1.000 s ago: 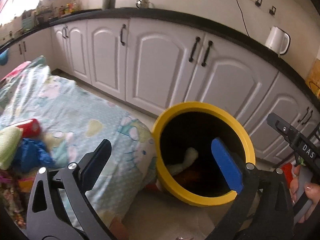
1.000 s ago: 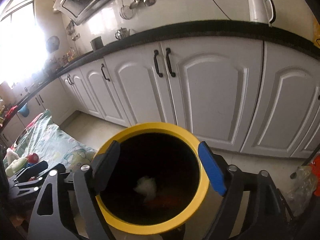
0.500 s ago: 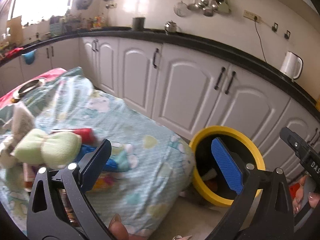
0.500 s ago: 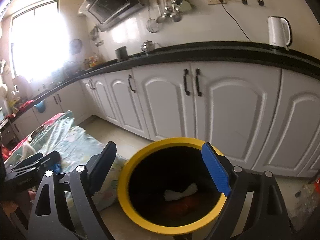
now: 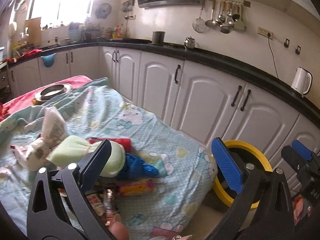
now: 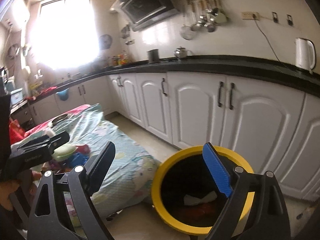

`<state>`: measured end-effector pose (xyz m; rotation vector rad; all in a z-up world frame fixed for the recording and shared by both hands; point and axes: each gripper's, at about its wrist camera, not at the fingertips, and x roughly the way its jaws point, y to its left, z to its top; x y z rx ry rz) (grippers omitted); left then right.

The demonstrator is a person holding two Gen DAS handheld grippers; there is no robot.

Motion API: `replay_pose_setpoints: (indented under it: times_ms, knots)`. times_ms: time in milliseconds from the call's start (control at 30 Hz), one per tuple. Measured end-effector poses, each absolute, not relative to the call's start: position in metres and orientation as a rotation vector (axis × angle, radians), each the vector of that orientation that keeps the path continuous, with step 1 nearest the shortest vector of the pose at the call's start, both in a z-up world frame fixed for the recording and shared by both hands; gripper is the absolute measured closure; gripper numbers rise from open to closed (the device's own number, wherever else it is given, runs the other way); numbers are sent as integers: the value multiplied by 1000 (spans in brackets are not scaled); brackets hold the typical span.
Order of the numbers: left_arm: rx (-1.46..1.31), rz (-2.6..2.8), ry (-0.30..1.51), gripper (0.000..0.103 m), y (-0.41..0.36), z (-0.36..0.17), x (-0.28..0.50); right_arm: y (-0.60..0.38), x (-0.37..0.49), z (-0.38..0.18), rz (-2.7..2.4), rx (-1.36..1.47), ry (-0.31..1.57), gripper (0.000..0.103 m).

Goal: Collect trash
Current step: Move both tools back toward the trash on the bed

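Yellow-rimmed and black inside, the round trash bin (image 6: 202,190) stands on the floor against the white cabinets, just beside the near corner of the low desk draped in a pale blue cartoon-print cloth (image 5: 140,132). Some white and red scraps already lie at the bin's bottom.

What remains to collect is a heap of litter on that cloth: a pale green ribbed bundle (image 5: 80,152), a crumpled blue plastic bag (image 5: 140,167), a red wrapper (image 5: 122,143), a printed white paper bag (image 5: 53,129) and flat orange and red snack packets (image 5: 136,188) nearest the edge.

The left gripper (image 5: 160,164) is the nearer one by far. Its jaws are spread wide with nothing between them, and the heap lies straight ahead and slightly left of them, just past the black fingertip. The green bundle and blue bag together stretch roughly left to right across the left wrist view, so they lie along the gap between the fingers, and a roll of the wrist would probably help a grasp.

The right gripper (image 6: 160,170) points at the bin, well apart from the heap. Its jaws have just been opening, nothing sits between them, and the bin mouth shows behind the blue pad (image 6: 217,175).

My judgement: the left hand takes the next piece, and the bin waits to its right.
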<state>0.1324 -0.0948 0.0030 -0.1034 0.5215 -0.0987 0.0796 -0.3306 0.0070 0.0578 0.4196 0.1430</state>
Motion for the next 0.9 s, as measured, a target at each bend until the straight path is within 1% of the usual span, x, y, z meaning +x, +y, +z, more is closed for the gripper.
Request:
replay_pose_setpoints:
  times_ms: [400,900]
  knots:
    - [-141,52,473,11,-33,11,122,-260,86,9,334,-63,424,14]
    - [-211,223,474,11,47,8,111,-163,103,-2,538,-209,462,14]
